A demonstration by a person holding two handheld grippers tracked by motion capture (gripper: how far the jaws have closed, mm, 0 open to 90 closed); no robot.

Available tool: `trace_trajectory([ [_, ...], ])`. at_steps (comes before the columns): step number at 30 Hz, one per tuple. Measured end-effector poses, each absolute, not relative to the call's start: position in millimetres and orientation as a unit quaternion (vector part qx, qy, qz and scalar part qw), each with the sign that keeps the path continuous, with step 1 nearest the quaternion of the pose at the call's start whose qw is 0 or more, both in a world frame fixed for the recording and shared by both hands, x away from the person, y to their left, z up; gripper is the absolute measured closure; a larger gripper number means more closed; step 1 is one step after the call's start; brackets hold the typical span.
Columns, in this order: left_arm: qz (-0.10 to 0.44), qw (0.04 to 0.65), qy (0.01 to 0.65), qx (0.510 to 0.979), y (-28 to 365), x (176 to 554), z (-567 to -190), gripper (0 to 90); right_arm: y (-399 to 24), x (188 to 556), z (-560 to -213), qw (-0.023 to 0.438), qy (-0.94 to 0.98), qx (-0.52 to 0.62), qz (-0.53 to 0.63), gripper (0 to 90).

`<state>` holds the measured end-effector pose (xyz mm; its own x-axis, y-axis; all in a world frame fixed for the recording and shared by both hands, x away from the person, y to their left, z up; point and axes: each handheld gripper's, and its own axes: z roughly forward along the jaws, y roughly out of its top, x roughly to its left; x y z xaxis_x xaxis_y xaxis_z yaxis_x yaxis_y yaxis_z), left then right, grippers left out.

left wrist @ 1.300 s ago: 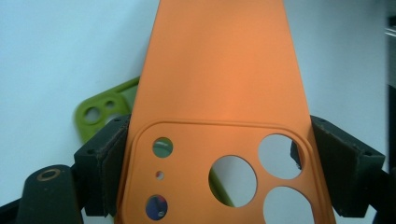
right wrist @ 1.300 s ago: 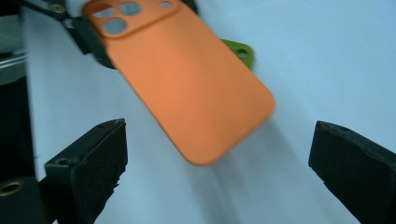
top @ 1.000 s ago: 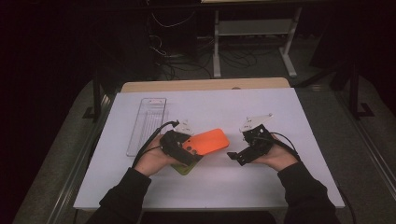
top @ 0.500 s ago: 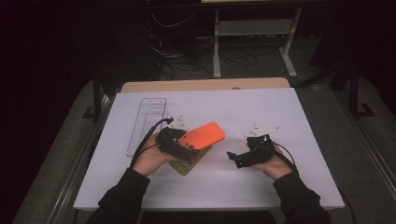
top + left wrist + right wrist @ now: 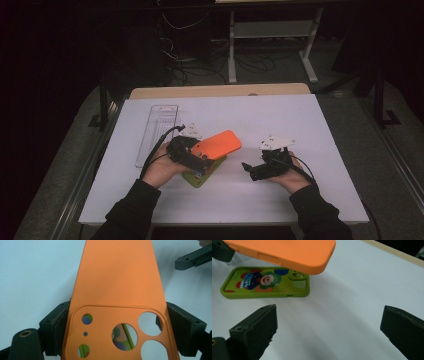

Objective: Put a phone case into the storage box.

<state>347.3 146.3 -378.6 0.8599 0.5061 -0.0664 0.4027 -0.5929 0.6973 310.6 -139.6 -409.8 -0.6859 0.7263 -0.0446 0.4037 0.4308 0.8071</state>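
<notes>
An orange phone case [image 5: 220,144] is held above the white table, tilted, with its camera-cutout end clamped between the jaws of my left gripper [image 5: 199,153]. In the left gripper view the pads [image 5: 56,325] press both long edges of the orange case [image 5: 117,277]. Under it a green phone case [image 5: 202,174] with a clown picture [image 5: 264,282] lies flat on the table. My right gripper [image 5: 251,170] hovers to the right of both cases, open. Nothing sits between its wide-apart jaws [image 5: 329,332], which point at the green case and the orange case [image 5: 282,252].
A clear plastic tray [image 5: 157,131] lies on the left part of the white table sheet [image 5: 300,125]. A wooden edge [image 5: 220,91] runs along the far side. Behind the table are dark floor, cables and a white stand [image 5: 270,30].
My right gripper has sunk a little toward the table and drawn slightly nearer the person. The left gripper keeps the orange case in much the same place.
</notes>
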Motion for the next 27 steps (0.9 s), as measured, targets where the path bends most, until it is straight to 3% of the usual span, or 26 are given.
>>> trace_trajectory([
  [27, 0.066, 0.367, 0.241, 0.896, 144.1, 348.0, -379.6, 15.4, -128.4, 298.1, -406.5, 0.304, 0.842, 0.249, 0.371, 0.4],
])
